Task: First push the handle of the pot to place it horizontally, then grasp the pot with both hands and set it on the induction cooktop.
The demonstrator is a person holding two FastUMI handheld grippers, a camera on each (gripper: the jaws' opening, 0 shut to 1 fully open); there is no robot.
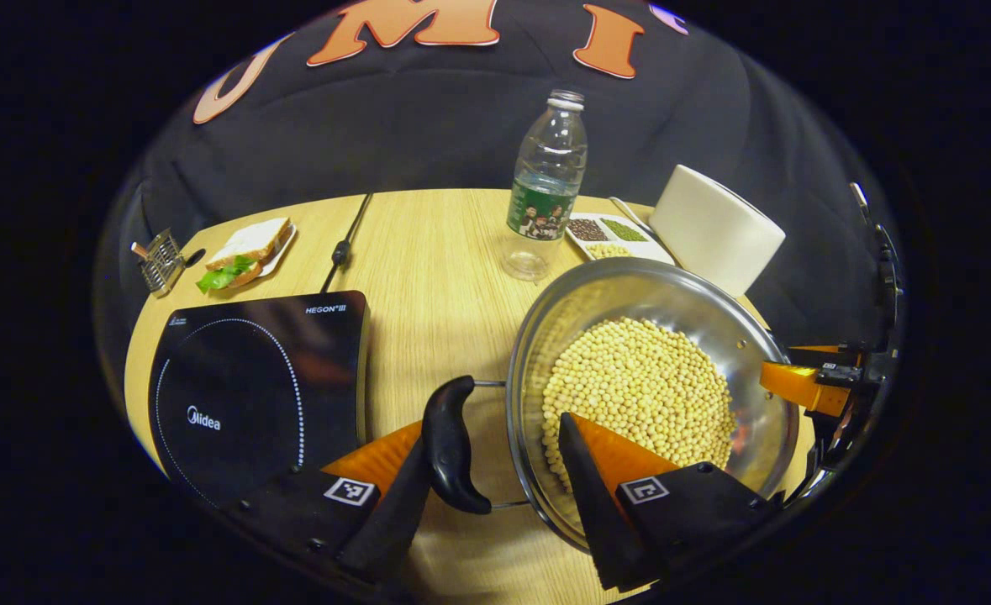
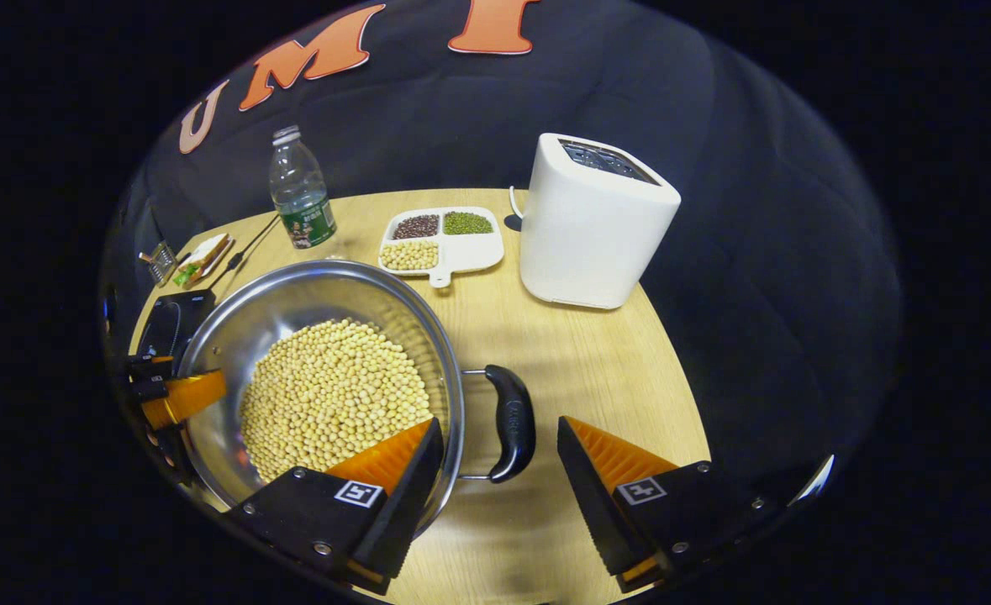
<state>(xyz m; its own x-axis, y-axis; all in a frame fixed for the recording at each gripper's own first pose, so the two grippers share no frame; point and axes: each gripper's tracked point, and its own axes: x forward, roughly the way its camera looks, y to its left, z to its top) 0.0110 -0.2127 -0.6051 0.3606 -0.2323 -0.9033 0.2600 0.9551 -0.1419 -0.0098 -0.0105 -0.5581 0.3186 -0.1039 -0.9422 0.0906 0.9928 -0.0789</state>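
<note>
Both grippers, left [image 1: 495,470] and right [image 2: 495,462], gape unclenched astride the pot's [image 2: 327,290] two handles [image 1: 449,445], gripping nothing; cooktop [image 1: 260,386] lies beside the pot.

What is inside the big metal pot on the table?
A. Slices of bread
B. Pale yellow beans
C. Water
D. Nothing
B: the pot holds a heap of pale yellow beans, seen from both gripper views, with each hand-held gripper open around one of its black side handles.

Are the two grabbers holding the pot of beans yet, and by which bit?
Not yet. Each open gripper straddles one black side handle of the pot; neither is clamped.
</note>
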